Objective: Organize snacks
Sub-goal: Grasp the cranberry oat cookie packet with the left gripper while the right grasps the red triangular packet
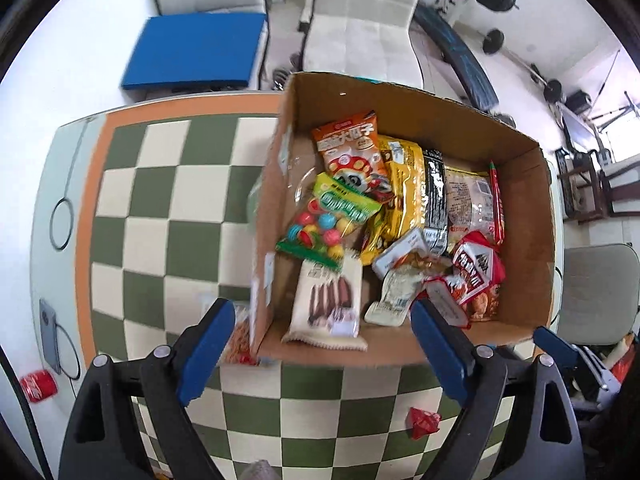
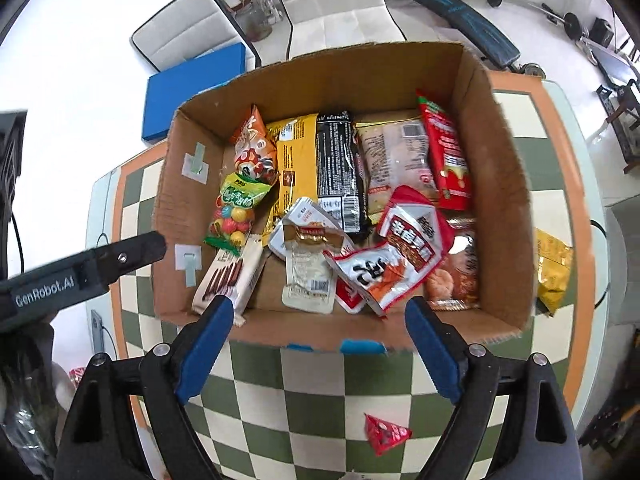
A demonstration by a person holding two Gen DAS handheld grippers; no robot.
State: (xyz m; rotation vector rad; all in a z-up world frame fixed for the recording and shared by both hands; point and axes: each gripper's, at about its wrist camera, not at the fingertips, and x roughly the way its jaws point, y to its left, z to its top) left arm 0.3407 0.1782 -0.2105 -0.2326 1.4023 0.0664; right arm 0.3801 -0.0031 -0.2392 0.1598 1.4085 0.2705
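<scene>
Nearest, both tools stand with their blue-padded jaws spread apart and nothing between them: the left tool [image 1: 320, 344] and the right tool [image 2: 318, 340], each poised over the near edge of one cardboard box [image 2: 500, 184]. On the checkered worktop [image 2: 312, 412] in front of the box lies one small red triangular packet [image 2: 386, 434], loose and apart from the rest. Inside the box the snacks lie heaped and overlapping: one cream pouch with brown sticks [image 1: 326, 304] at the near left, one clear sauce sachet [image 2: 308, 276], one red-and-white pouch [image 2: 400, 252], one bag of coloured gumballs [image 1: 324, 220], one orange mushroom-print bag [image 1: 352, 152], one yellow bag [image 2: 294, 168], one black bar [image 2: 338, 168], one pale translucent pack [image 2: 396, 160] and one tall red pack [image 2: 444, 152] against the right wall. Beside the box, outside its right wall, rests one gold bag [image 2: 554, 268]. Farther off stand two white chairs [image 1: 360, 20], one bearing a blue cushion [image 1: 196, 52]. The box walls hide the lowest packets.
</scene>
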